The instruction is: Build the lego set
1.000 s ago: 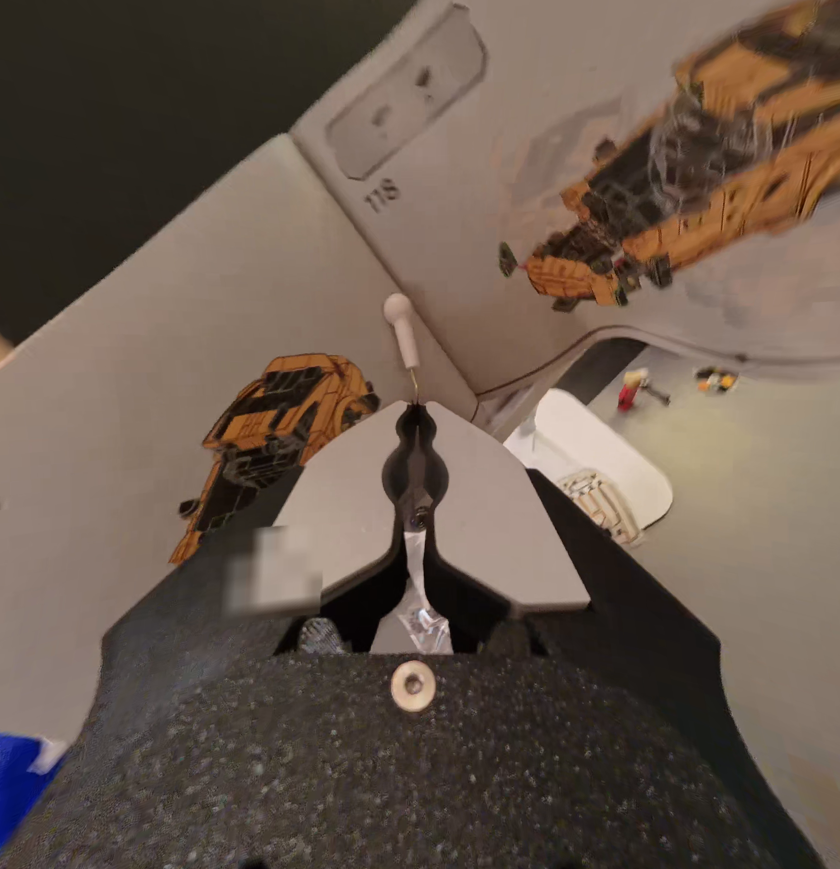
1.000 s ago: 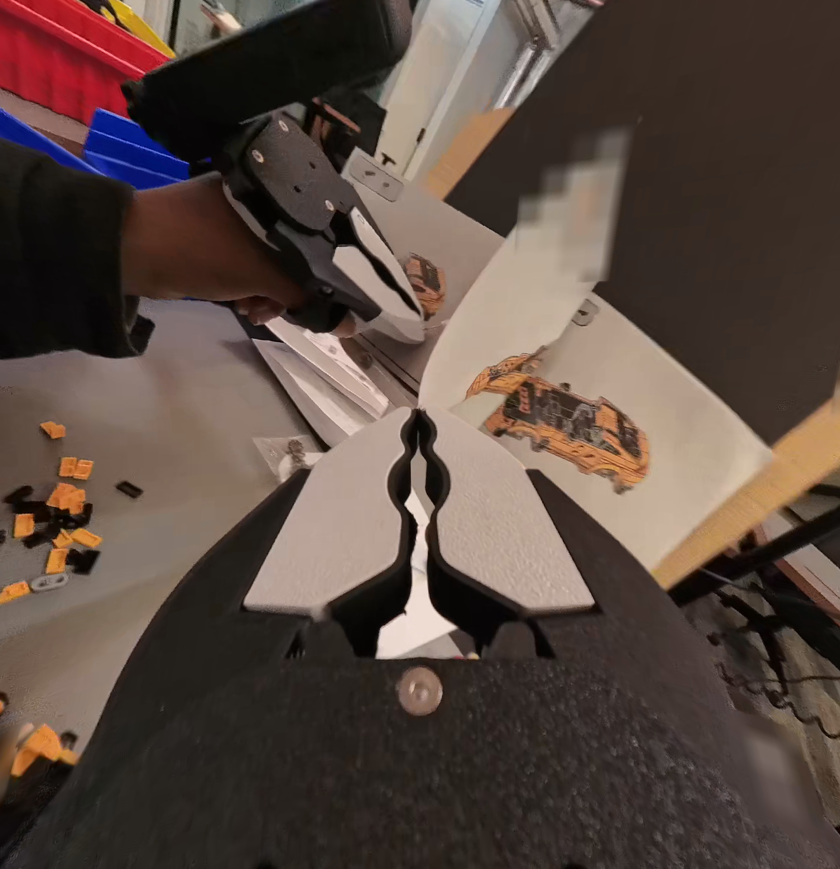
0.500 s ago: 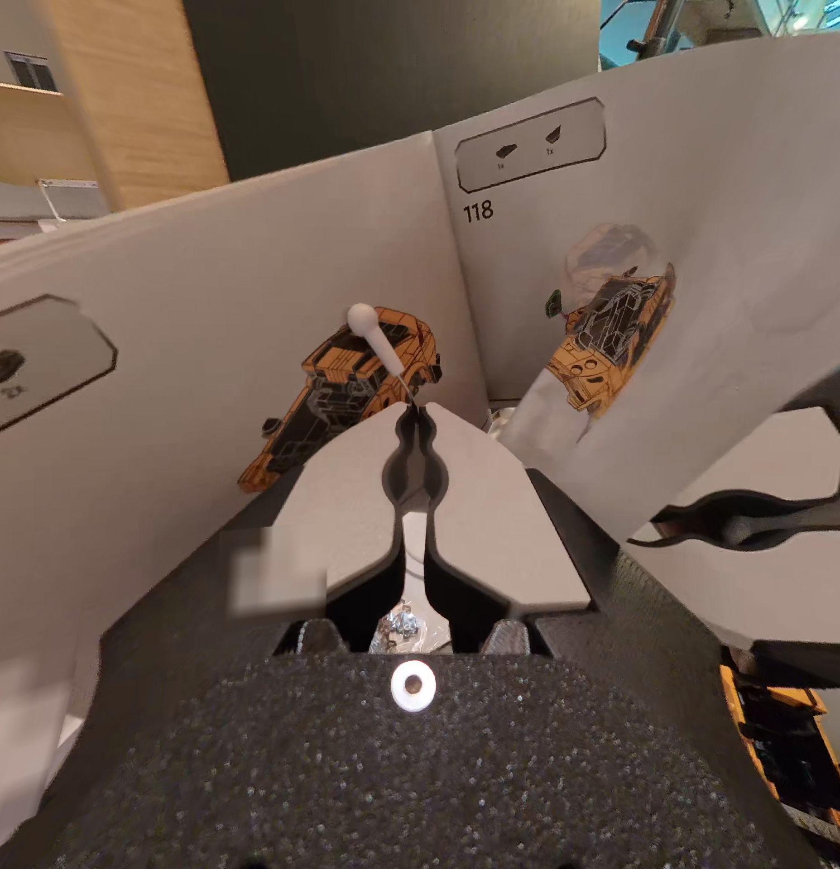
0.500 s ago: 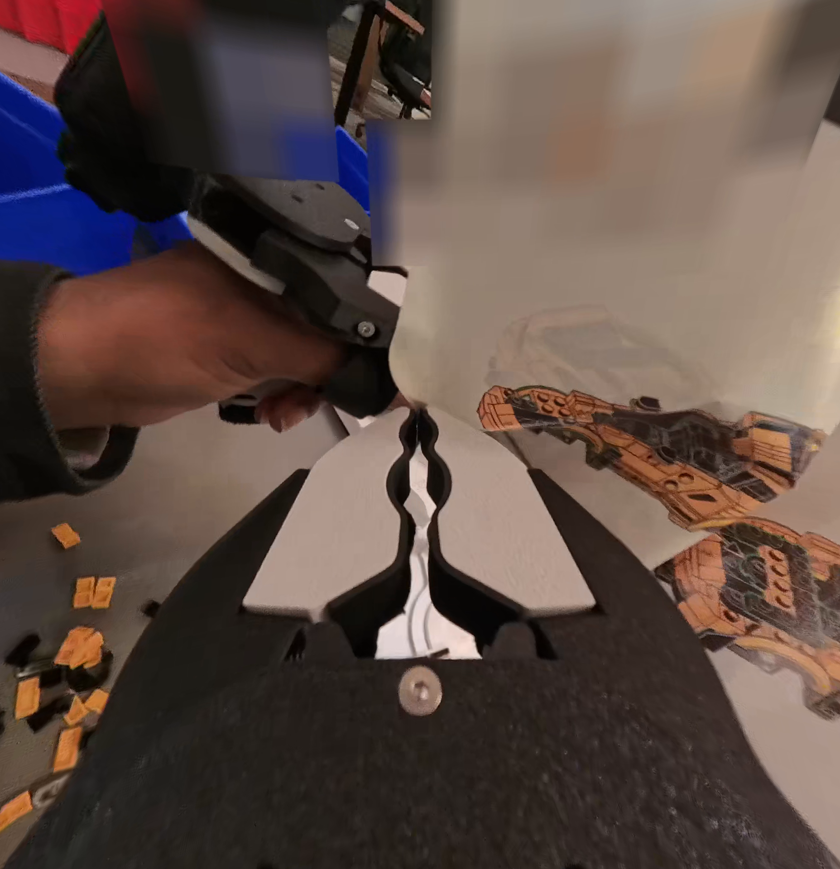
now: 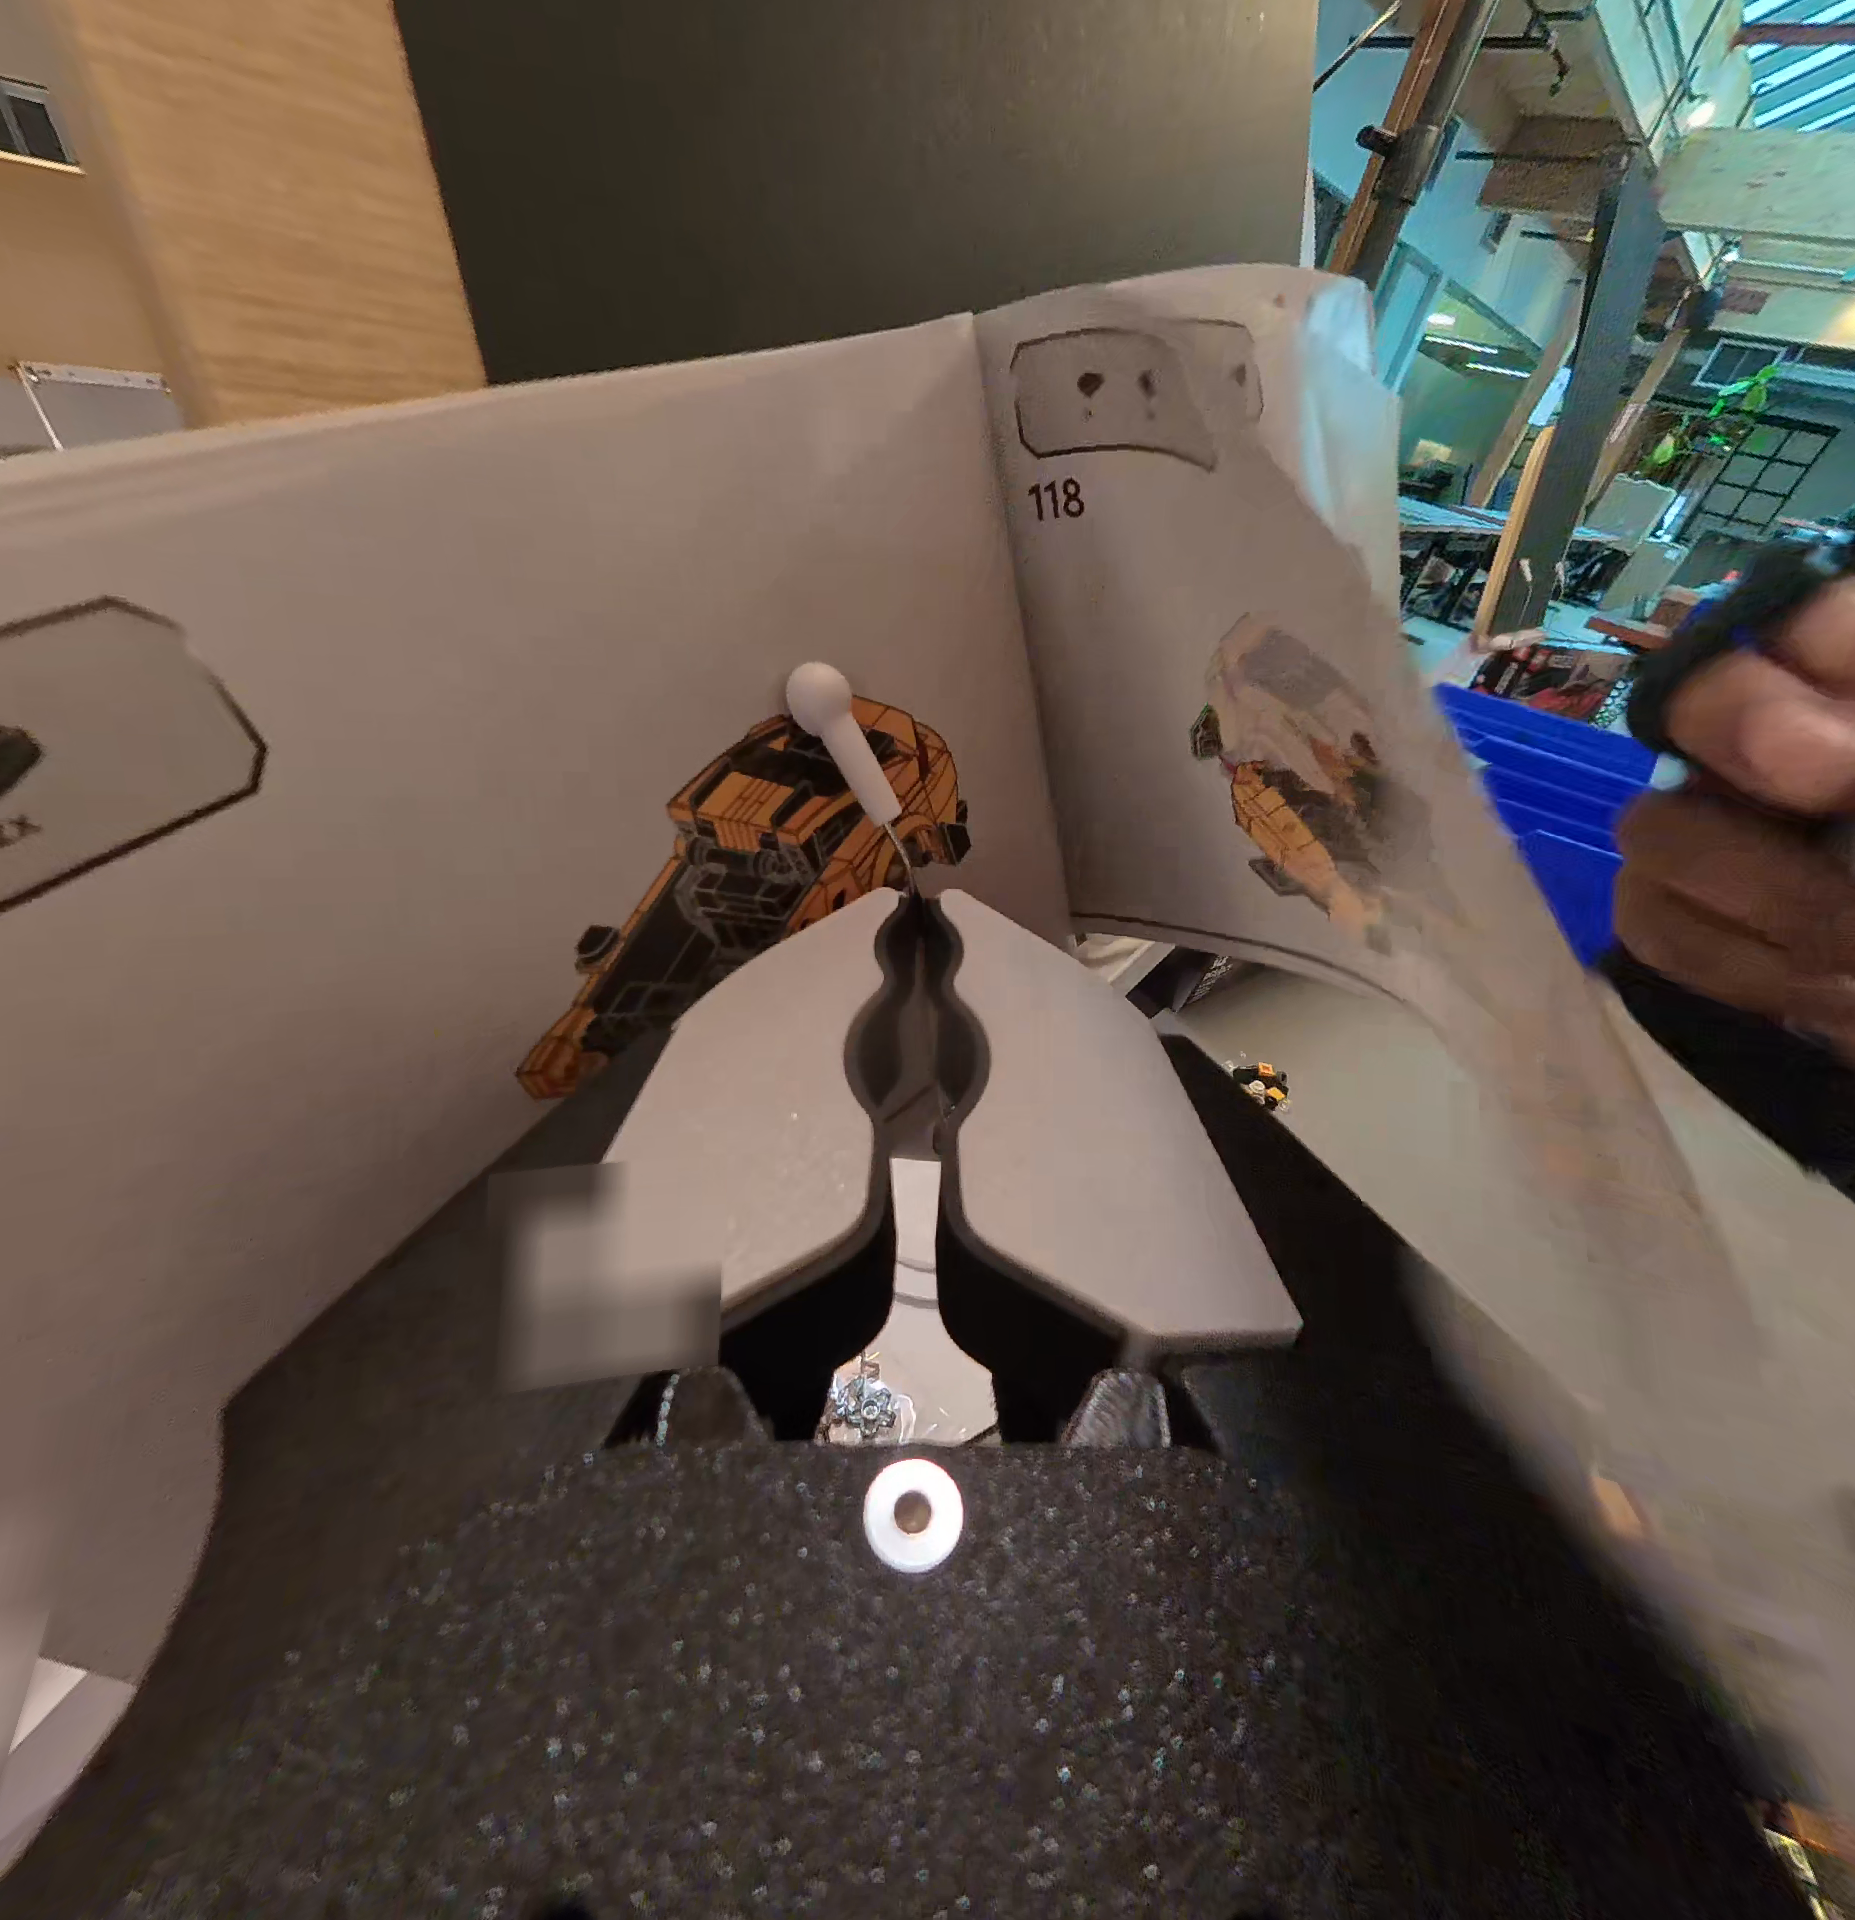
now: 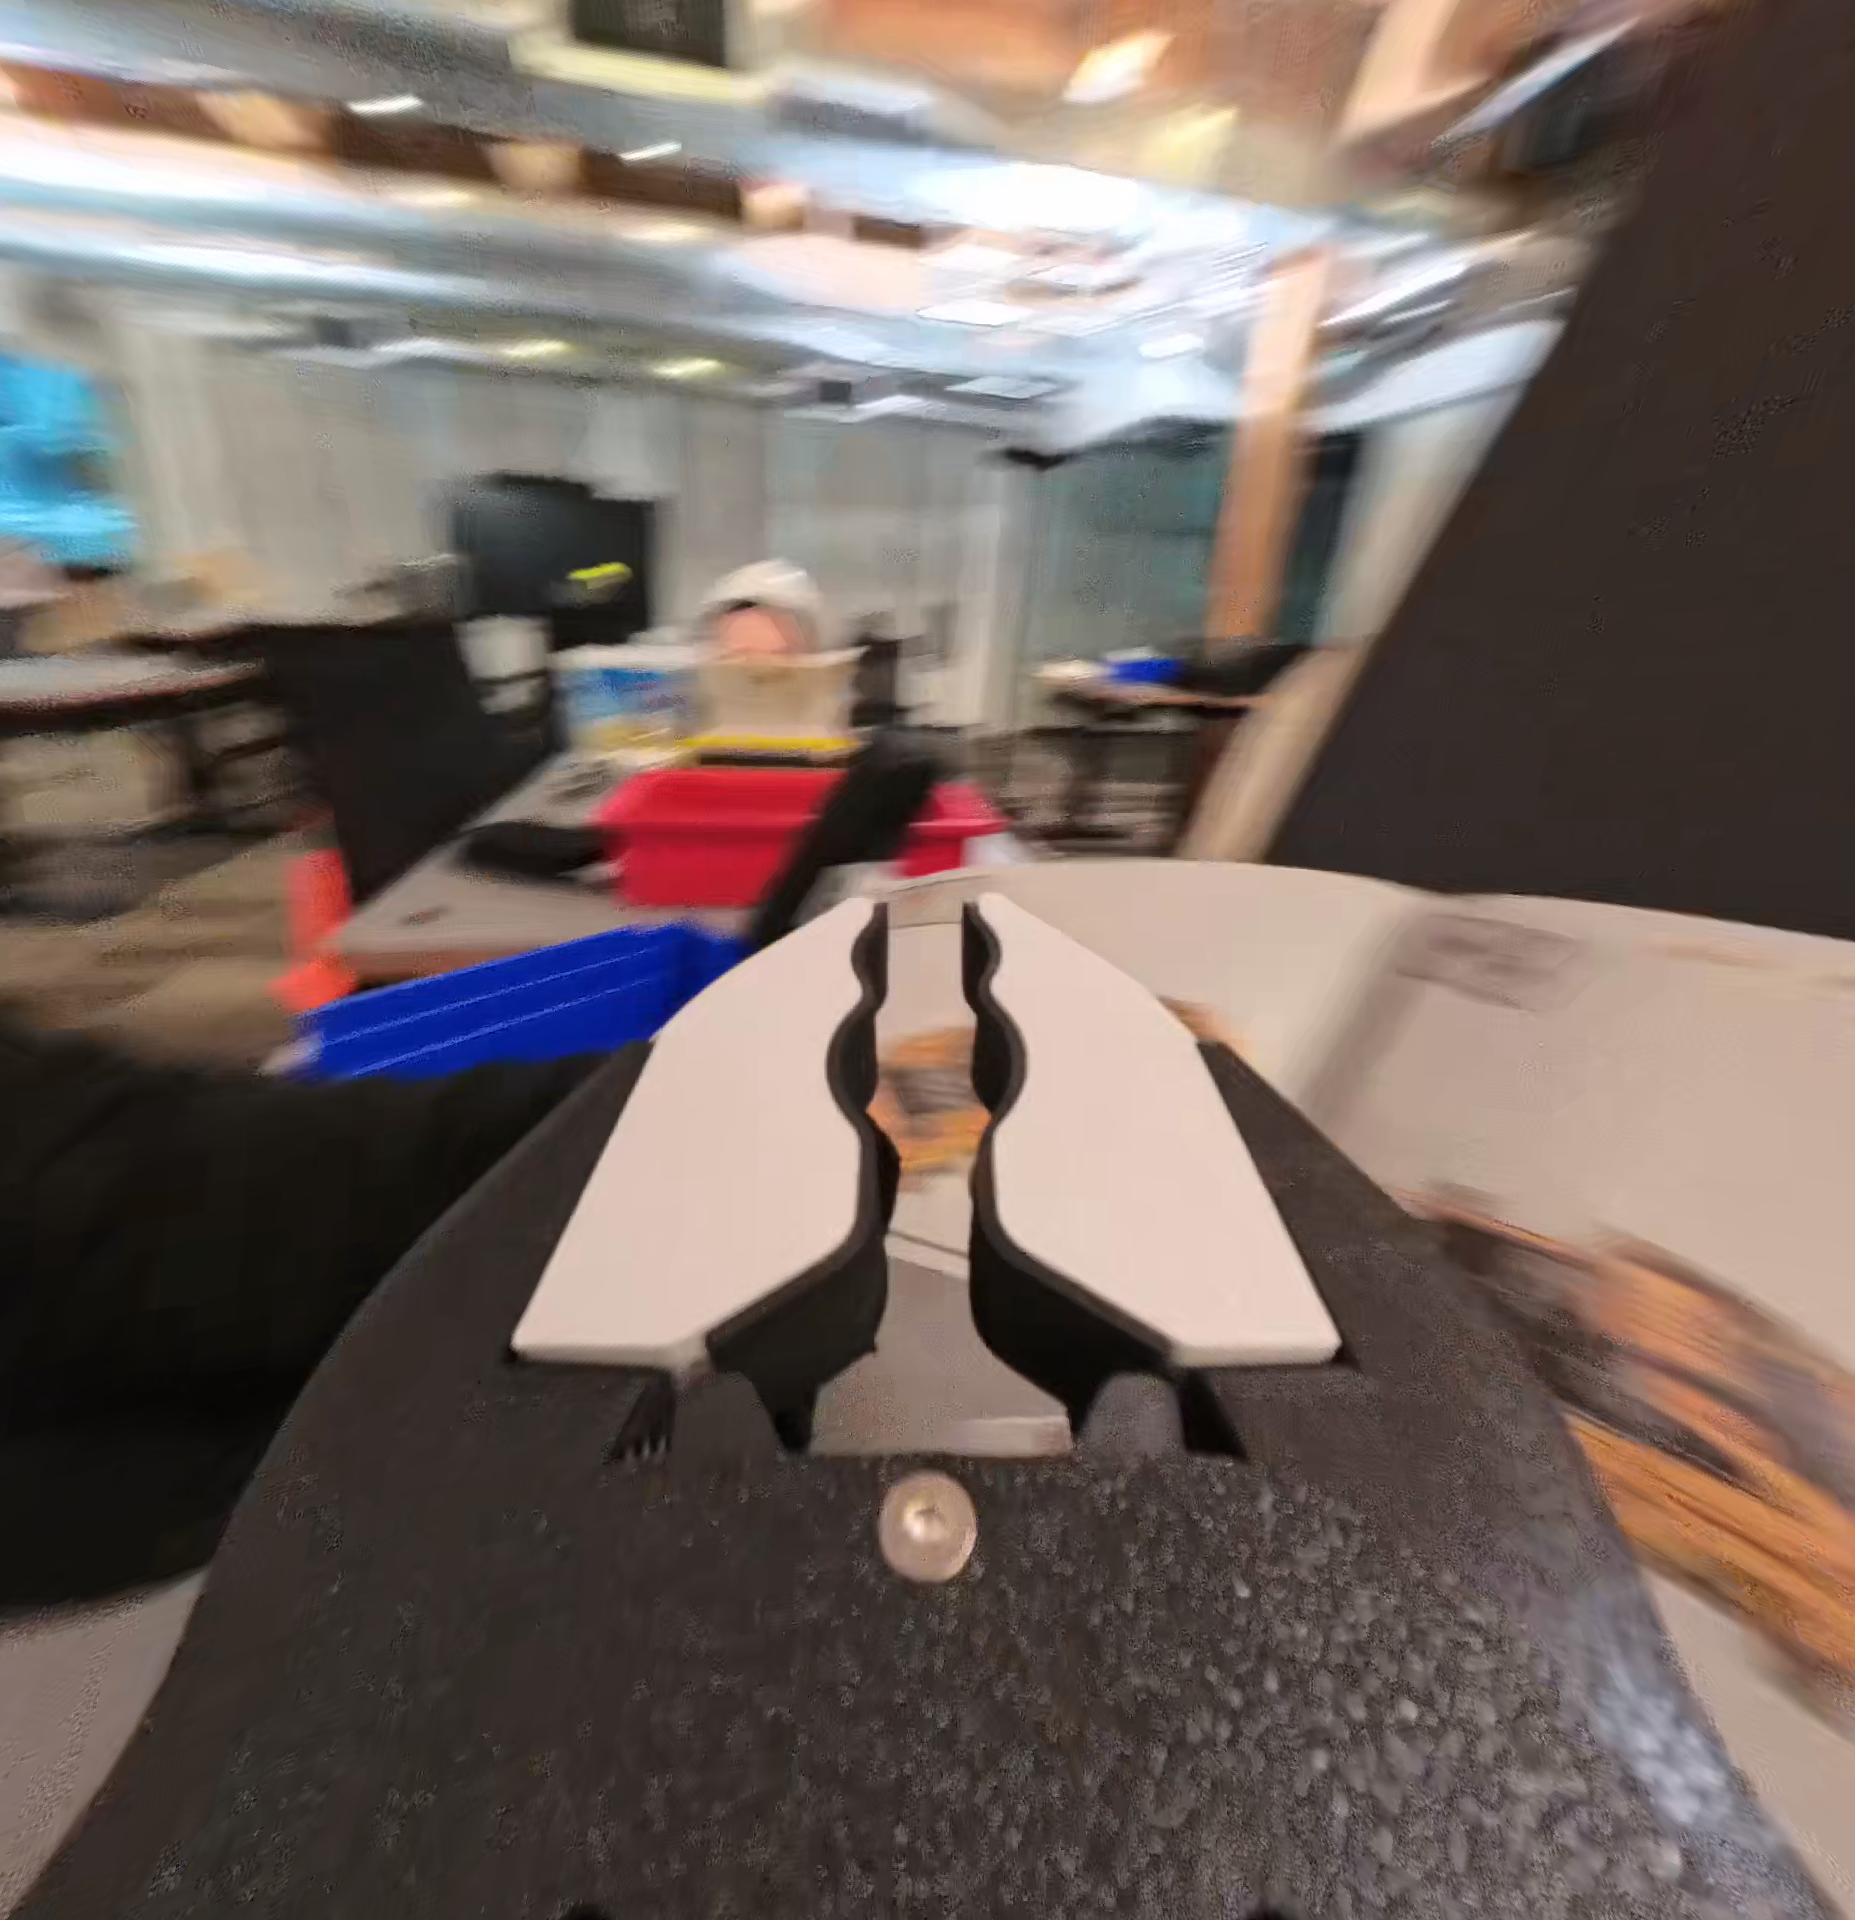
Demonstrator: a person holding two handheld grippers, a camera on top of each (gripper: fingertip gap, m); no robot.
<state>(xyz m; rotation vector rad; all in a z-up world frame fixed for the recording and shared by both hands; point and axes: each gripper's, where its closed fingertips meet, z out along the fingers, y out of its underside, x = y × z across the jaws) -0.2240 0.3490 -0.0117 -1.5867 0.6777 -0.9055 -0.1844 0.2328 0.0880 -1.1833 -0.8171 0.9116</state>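
Left wrist view: the left gripper has its two fingers squeezed together at the tips. They pinch a thin wire with a small white knob stick that pokes up past the tips. Right behind it stands the open instruction booklet, with an orange and black car picture on the page. A hand is at the far right, by the curling page.

Right wrist view: this picture is very blurry. The right gripper has its fingers a little apart, holding nothing. The booklet lies ahead and to the right of the fingers. A blue bin and a red bin sit farther off to the left.
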